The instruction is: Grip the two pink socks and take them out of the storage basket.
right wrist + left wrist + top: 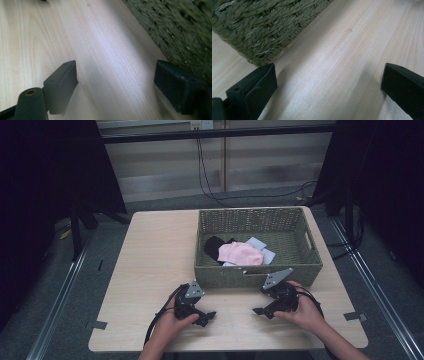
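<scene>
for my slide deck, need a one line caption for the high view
Two hand-held grippers, left gripper and right gripper, open on a pale wooden table before a green woven basket of folded cloths.

High view: dim room, black at both sides, with the tabletop the brightest area and slightly soft. Both gripper views: a pale sheen runs along the wood between the jaws, the basket is blurred, and soft shadow borders its base.

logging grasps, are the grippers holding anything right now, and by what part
Nothing is held. The left gripper and right gripper rest on the table in front of the basket, jaws open with only bare wood between them.
</scene>
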Motion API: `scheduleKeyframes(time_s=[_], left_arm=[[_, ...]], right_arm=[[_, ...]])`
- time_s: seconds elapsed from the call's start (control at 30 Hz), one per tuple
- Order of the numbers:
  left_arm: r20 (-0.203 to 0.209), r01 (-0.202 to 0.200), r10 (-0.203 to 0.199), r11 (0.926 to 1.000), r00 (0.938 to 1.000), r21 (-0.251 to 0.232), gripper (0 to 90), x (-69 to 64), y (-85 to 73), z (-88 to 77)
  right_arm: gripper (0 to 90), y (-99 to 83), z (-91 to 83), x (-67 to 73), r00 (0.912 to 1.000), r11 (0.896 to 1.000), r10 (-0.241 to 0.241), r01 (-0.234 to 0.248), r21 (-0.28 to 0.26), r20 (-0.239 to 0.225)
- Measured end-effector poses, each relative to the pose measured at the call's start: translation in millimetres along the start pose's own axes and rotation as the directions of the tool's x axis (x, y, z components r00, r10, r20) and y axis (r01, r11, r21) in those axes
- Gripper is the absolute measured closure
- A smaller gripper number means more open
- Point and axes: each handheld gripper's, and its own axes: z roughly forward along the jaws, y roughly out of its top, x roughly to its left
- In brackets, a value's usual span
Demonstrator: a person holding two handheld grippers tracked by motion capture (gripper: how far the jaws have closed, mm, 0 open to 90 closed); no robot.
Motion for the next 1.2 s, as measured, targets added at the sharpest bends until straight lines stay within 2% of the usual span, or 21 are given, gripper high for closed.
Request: scheduleKeyframes(time_s=[0.03, 0.07, 0.13, 0.27, 0.4, 0.47, 0.6, 0.97, 1.1, 1.2], left_arm=[[0.000, 0.000, 0.000, 1.0000, 1.0000, 0.000, 0.0, 0.0, 0.0, 0.0], [0.000, 0.000, 0.000, 1.0000, 1.0000, -0.001, 0.0, 0.0, 0.0, 0.0], [0.000, 0.000, 0.000, 1.0000, 1.0000, 0.000, 0.0, 0.0, 0.0, 0.0], [0.000, 0.000, 0.000, 1.0000, 1.0000, 0.000, 0.0, 0.0, 0.0, 0.0], [0.000, 0.000, 0.000, 1.0000, 1.0000, 0.000, 0.0, 0.0, 0.0, 0.0], [0.000, 0.000, 0.000, 1.0000, 1.0000, 0.000, 0.0, 0.0, 0.0, 0.0], [0.000, 0.000, 0.000, 1.0000, 1.0000, 0.000, 0.0, 0.0, 0.0, 0.0], [0.000, 0.000, 0.000, 1.0000, 1.0000, 0.000, 0.0, 0.0, 0.0, 0.0], [0.000, 0.000, 0.000, 1.0000, 1.0000, 0.000, 0.0, 0.0, 0.0, 0.0], [0.000, 0.000, 0.000, 1.0000, 1.0000, 0.000, 0.0, 0.0, 0.0, 0.0]], right_arm=[[18.5, 0.0, 0.0, 0.0, 1.0000, 1.000, 0.000, 0.000, 0.000, 0.000], [18.6, 6.1, -1.8, 1.6, 0.9998, 0.999, -0.021, 0.021, 0.040, -0.007], [19.0, 11.8, -3.4, 2.3, 0.9992, 0.997, -0.038, 0.039, 0.067, -0.014], [22.1, 24.0, -12.3, 3.3, 0.9977, 0.993, -0.057, 0.060, 0.101, -0.039], [24.7, 33.1, -21.1, 3.5, 0.9966, 0.992, -0.057, 0.064, 0.112, -0.059], [25.7, 41.9, -30.0, 1.9, 0.9964, 0.987, -0.058, 0.067, 0.149, -0.062], [26.2, 51.0, -39.7, -2.4, 0.9963, 0.983, -0.056, 0.066, 0.173, -0.065], [27.6, 76.5, -64.6, -8.1, 0.9943, 0.979, -0.053, 0.070, 0.191, -0.092], [27.9, 88.5, -76.3, -10.9, 0.9943, 0.982, -0.058, 0.073, 0.172, -0.090], [27.9, 94.9, -79.7, -15.4, 0.9936, 0.985, -0.037, 0.054, 0.164, -0.106]])
